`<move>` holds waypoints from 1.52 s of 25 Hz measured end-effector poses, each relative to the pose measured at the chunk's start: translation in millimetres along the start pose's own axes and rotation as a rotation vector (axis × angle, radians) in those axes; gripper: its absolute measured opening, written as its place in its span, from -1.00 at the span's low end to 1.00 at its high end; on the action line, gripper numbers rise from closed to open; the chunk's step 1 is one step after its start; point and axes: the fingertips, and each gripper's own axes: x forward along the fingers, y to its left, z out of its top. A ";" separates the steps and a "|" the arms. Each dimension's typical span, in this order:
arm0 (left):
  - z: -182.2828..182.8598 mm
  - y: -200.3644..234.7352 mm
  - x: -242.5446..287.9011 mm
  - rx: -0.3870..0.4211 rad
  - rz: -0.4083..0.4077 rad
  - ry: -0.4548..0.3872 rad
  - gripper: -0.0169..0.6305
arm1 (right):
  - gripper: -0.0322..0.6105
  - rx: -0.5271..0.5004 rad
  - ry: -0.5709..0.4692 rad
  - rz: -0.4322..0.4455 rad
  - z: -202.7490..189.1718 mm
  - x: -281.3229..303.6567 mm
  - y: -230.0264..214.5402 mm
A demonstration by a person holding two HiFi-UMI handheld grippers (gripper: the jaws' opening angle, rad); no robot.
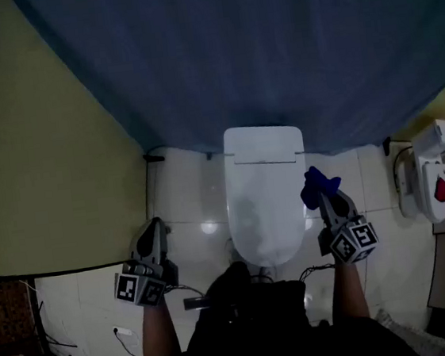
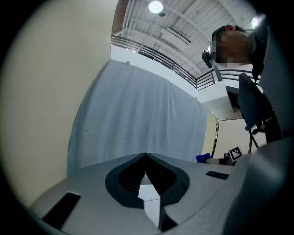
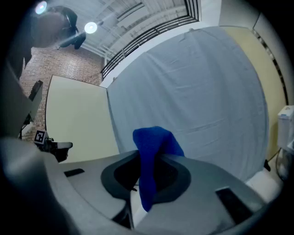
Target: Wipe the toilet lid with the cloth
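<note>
Your right tool [image 1: 326, 200] pinches the blue cloth [image 1: 316, 185], held at the right edge of the closed toilet lid [image 1: 263, 200]. Contact with the lid cannot be confirmed. Your left tool [image 1: 154, 227] is pressed together, empty, above the floor [image 1: 183, 195] left of the lid.

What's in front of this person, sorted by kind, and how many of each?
Grey handheld two-jaw grippers: 2, the left gripper and the right gripper
White toilet with closed lid: 1
Blue cloth, in the right gripper's jaws: 1
White boxy unit with a red patch: 1
Total: 5
</note>
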 end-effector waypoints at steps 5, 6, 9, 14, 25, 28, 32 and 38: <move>-29.1 41.4 42.2 0.003 -0.030 0.065 -0.98 | -0.73 0.032 0.051 0.105 -32.0 93.6 34.4; -36.1 49.0 51.7 -0.007 -0.032 0.077 -0.98 | -0.73 0.032 0.070 0.128 -40.5 114.4 40.2; -70.1 62.8 65.5 -0.080 -0.042 0.148 -0.98 | -0.73 0.008 0.150 0.192 -73.8 164.8 55.9; -145.3 81.5 80.0 -0.135 0.007 0.263 -0.98 | -0.73 0.037 0.272 0.308 -146.8 233.5 67.0; -316.0 99.5 95.6 -0.252 0.096 0.416 -0.98 | -0.73 0.292 0.614 0.369 -356.1 367.6 50.9; -347.1 90.3 99.4 -0.254 0.077 0.457 -0.98 | -0.73 0.302 0.670 0.252 -374.0 381.2 11.5; -367.5 83.4 106.6 -0.293 0.082 0.468 -0.98 | -0.73 0.125 0.735 0.181 -389.2 374.5 -28.0; -387.6 67.0 118.5 -0.301 0.064 0.496 -0.98 | -0.73 -0.058 0.772 0.129 -386.1 354.7 -74.0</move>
